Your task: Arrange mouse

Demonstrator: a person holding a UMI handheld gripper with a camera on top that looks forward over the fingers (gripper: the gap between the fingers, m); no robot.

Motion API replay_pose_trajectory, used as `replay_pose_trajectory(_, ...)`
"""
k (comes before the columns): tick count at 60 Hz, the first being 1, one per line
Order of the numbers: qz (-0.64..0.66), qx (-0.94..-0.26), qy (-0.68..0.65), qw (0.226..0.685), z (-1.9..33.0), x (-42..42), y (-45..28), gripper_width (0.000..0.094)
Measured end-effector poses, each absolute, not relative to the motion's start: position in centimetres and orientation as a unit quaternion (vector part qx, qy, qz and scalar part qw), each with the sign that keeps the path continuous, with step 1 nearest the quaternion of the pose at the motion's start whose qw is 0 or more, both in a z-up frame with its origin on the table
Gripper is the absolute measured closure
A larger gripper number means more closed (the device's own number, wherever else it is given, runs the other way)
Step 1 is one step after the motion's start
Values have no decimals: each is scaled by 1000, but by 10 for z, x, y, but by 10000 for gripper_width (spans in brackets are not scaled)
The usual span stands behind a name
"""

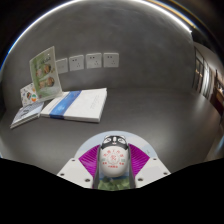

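Observation:
A white mouse point(112, 159) with red print and a dark scroll-wheel end sits between my gripper's point(112, 160) two fingers, whose purple pads point(90, 158) press against both of its sides. The mouse is held above the grey table point(150, 110); its front tip points ahead of the fingers. Its rear part is hidden low between the fingers.
A white and blue box point(73, 103) lies on the table beyond the fingers to the left, with a booklet point(28, 114) next to it. An upright printed card point(44, 70) stands behind them. Wall sockets point(92, 61) are on the back wall.

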State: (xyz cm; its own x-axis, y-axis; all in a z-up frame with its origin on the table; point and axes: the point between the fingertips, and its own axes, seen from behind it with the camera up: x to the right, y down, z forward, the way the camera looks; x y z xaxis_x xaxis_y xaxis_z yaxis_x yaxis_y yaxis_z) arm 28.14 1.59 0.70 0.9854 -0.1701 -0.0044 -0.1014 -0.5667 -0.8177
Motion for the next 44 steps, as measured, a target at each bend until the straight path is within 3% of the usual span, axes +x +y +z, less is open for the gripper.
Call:
replay_pose_trajectory(10,-8,-886,41,462,-12,286,6,513)
replay_pose_trajectory(11,-3,-885,40,463,-12,286,6,425)
replay_pose_trajectory(12,2,-885,39,464,-13,286,5,454)
replay_pose_trajectory(18,20,-881,16,472,-12,283,5,359)
replay_pose_trajectory(24,50,-879,22,474,-7,283,-8,33)
replay_pose_trajectory(26,58,-875,28,479,-3,285,-12,49)
replay_pose_trajectory(27,62,-873,32,483,-1,286,-16,102)
replay_pose_trajectory(44,101,-852,43,512,38,293,-130,102)
